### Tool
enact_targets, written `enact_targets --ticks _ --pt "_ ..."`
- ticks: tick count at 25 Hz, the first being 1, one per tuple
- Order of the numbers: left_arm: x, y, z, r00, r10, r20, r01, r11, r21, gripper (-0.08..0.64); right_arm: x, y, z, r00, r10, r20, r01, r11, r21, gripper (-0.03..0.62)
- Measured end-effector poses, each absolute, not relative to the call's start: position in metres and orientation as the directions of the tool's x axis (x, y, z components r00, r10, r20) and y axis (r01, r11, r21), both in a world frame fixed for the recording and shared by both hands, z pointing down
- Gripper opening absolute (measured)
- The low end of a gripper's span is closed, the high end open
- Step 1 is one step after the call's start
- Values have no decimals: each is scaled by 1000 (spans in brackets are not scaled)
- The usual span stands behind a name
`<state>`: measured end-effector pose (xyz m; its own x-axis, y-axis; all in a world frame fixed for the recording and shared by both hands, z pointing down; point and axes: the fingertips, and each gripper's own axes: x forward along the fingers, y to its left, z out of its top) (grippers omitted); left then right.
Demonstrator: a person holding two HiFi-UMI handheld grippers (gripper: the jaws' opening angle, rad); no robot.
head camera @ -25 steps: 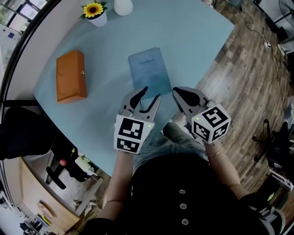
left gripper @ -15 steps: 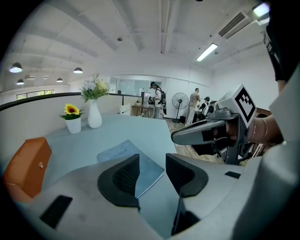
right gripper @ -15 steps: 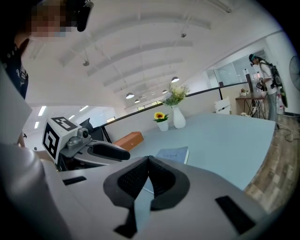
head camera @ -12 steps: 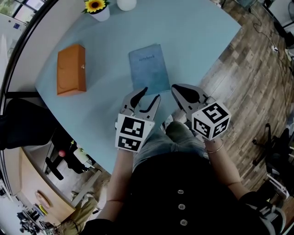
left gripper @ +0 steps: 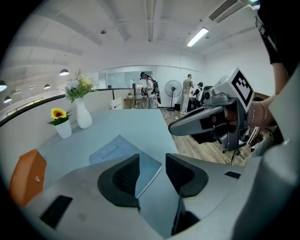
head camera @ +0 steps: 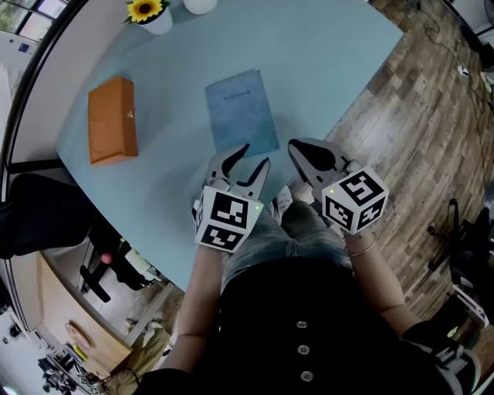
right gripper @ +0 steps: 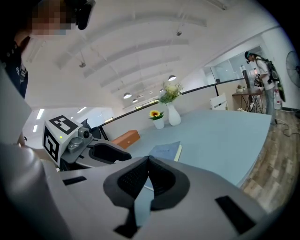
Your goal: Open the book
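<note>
Book [head camera: 241, 112] lies closed and flat on the pale blue table [head camera: 332, 69], just beyond the two grippers. Its cover is dull blue-grey with a small line of print near the far edge. There is one book, one orange box [head camera: 112, 120], one potted sunflower [head camera: 147, 14] and one white vase [head camera: 201, 5]. The left gripper [head camera: 256, 156] has its jaws spread around nothing; the right gripper [head camera: 296, 152] has them pressed together, empty. Since half a second ago, book and box show slightly further left in the head view; the grippers have not shifted.
</note>
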<state>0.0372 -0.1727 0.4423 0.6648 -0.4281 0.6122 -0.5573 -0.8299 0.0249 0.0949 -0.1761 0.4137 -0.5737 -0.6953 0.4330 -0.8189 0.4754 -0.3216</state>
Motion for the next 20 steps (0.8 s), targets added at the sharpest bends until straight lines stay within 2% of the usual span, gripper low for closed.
enact_targets --ticks 8,20 --pt "58 -171 459 667 -359 653 -494 -869 27 141 110 -175 426 -551 -702 451 -834 441 -332 2" --pt "80 -172 493 656 -282 700 -448 -892 61 141 127 -164 451 -517 -707 482 -852 373 -366 2"
